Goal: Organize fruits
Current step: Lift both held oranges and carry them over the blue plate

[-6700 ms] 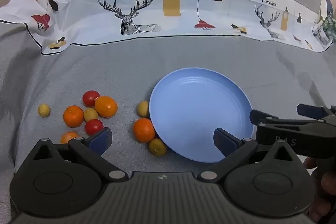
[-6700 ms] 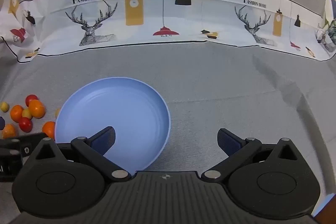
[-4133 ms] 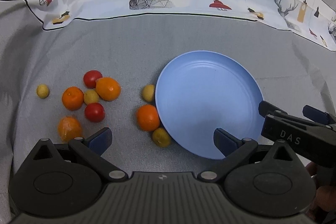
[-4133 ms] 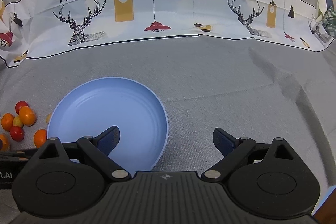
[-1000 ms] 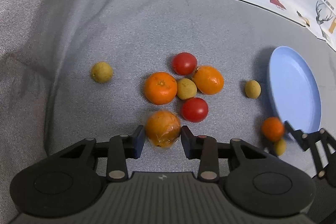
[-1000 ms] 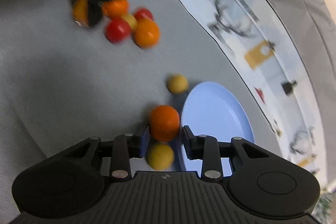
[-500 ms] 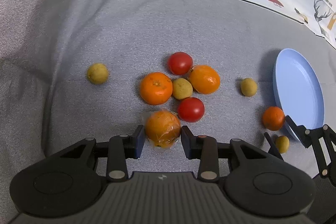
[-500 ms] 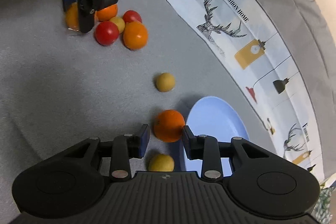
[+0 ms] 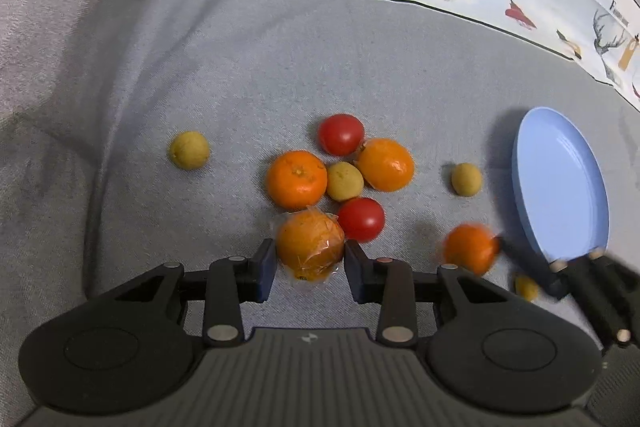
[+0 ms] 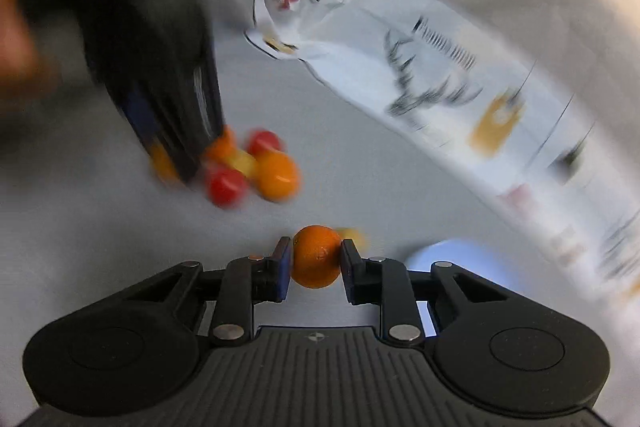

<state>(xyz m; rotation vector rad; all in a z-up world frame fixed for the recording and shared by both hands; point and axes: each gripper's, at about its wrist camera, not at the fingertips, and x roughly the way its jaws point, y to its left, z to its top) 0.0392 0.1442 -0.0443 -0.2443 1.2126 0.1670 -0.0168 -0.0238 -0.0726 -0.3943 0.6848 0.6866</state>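
Both grippers were pinching fruit: the left gripper (image 9: 310, 259) a plastic-wrapped orange (image 9: 310, 243), the right gripper (image 10: 313, 262) a small bare orange mandarin (image 10: 316, 255). The round light-blue plate (image 9: 560, 187) sat off to the left gripper's right, so the right gripper looked way closer.

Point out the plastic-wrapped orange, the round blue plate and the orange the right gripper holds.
Plastic-wrapped orange (image 9: 310, 242), left wrist view: centre of its wrapped skin, between the left gripper's fingers.
Round blue plate (image 9: 560, 183), left wrist view: bare inner surface.
Orange in the right gripper (image 10: 316, 257), right wrist view: middle of its front.
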